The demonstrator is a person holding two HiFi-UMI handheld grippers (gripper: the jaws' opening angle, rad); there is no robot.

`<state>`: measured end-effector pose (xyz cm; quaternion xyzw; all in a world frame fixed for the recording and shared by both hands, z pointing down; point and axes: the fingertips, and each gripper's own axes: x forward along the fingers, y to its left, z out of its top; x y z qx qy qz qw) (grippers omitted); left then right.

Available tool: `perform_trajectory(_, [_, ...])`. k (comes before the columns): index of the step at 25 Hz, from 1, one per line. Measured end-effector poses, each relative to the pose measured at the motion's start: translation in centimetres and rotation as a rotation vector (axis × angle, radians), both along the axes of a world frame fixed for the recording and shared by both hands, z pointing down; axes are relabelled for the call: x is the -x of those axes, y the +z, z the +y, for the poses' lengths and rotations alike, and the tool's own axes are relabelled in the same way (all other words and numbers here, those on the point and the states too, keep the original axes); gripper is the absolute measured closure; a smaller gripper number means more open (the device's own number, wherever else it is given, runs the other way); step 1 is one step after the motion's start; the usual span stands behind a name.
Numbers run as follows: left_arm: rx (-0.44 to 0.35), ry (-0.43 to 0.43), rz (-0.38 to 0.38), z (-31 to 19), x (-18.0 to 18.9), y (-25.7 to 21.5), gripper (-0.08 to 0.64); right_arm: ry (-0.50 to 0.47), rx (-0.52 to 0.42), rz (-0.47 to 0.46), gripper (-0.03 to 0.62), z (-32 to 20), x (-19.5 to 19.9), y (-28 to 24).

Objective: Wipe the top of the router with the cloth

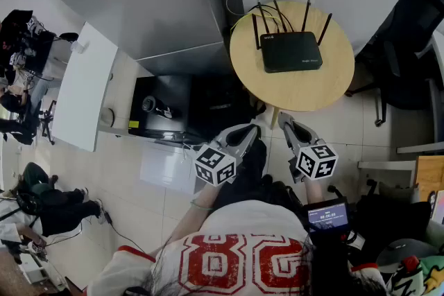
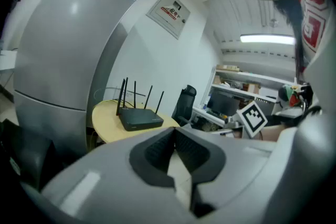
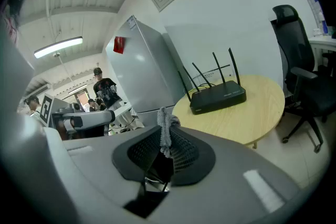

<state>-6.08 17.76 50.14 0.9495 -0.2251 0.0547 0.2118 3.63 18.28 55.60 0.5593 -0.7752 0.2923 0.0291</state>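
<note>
the wiping has not begun. the right gripper has its jaws clamped on a bunched grey cloth, so the cloth is already in hand. the left gripper has its jaws together with nothing between them. the black router sits on the round wooden table, well apart from both grippers. the reach and every stroke across its top are left.

The right hand-held gripper hides most of the cloth between its jaws.
</note>
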Motion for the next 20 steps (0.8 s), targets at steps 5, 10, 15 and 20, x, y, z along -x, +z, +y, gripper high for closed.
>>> perform_trajectory(5, [-0.002, -0.014, 0.017, -6.6, -1.2, -0.2, 0.56, 0.002, 0.007, 0.016, 0.548, -5.9, -1.5, -0.2])
perform_trajectory(10, [-0.019, -0.011, 0.012, -14.0, -2.0, -1.1, 0.56, 0.014, 0.011, 0.022, 0.548, -12.9, -2.7, -0.5])
perform_trajectory(15, [-0.01, -0.047, 0.021, -20.1, -0.9, -1.3, 0.56, 0.003, 0.017, 0.045, 0.548, -18.7, -2.4, -1.0])
perform_trajectory(20, [0.013, -0.05, 0.028, -23.8, -1.1, -0.7, 0.56, -0.027, 0.045, 0.121, 0.548, -21.9, -2.7, -0.1])
